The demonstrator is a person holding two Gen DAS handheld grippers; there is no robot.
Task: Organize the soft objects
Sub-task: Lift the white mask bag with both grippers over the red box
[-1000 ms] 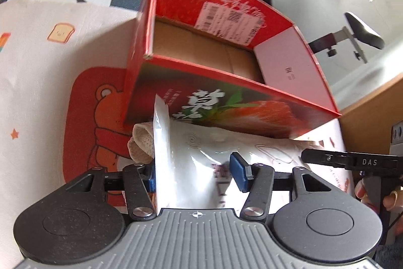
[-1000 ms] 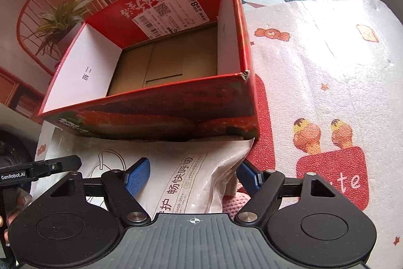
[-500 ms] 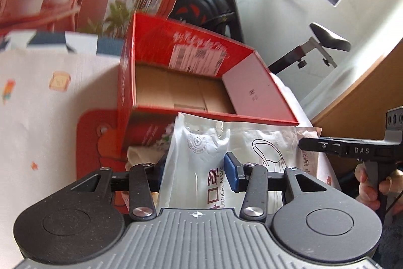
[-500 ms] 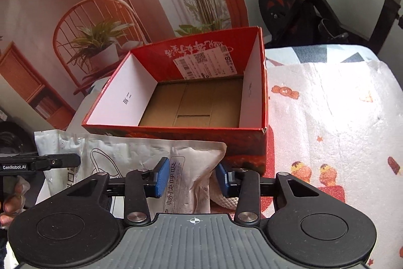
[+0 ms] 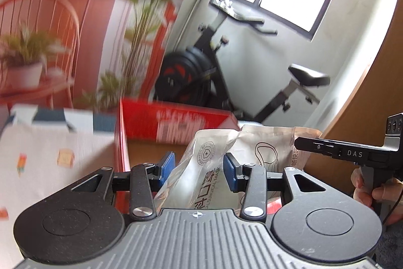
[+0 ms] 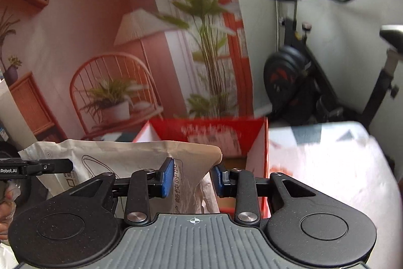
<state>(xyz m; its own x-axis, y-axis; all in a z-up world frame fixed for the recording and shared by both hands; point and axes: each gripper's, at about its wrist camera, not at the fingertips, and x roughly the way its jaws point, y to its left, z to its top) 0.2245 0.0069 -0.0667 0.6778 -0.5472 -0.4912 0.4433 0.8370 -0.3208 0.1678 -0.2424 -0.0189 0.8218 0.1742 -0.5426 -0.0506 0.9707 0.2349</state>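
Observation:
A white plastic pack of surgical masks (image 5: 267, 143) hangs in the air between both grippers, just in front of and above the open red cardboard box (image 5: 176, 122). My left gripper (image 5: 199, 169) is shut on the pack's left end, its blue pads pinching the crumpled plastic. My right gripper (image 6: 192, 178) grips the other end of the pack (image 6: 121, 155), and its jaws are closing tighter on it. The box (image 6: 214, 129) lies beyond, its brown floor mostly hidden by the pack. Each view catches the other gripper's black finger at its edge.
The box stands on a table with a white cartoon-print cloth (image 5: 50, 158). Behind it hangs a printed backdrop of a chair and plants (image 6: 113, 92). An exercise bike (image 5: 226, 82) stands further back, and a wooden panel (image 5: 365, 92) at the right. A hand (image 5: 367, 190) holds the right gripper's handle.
Both grippers have risen and tipped up with the mask pack, lifting it from the table in front of the box to above its front wall. Both pairs of jaws narrowed onto it.

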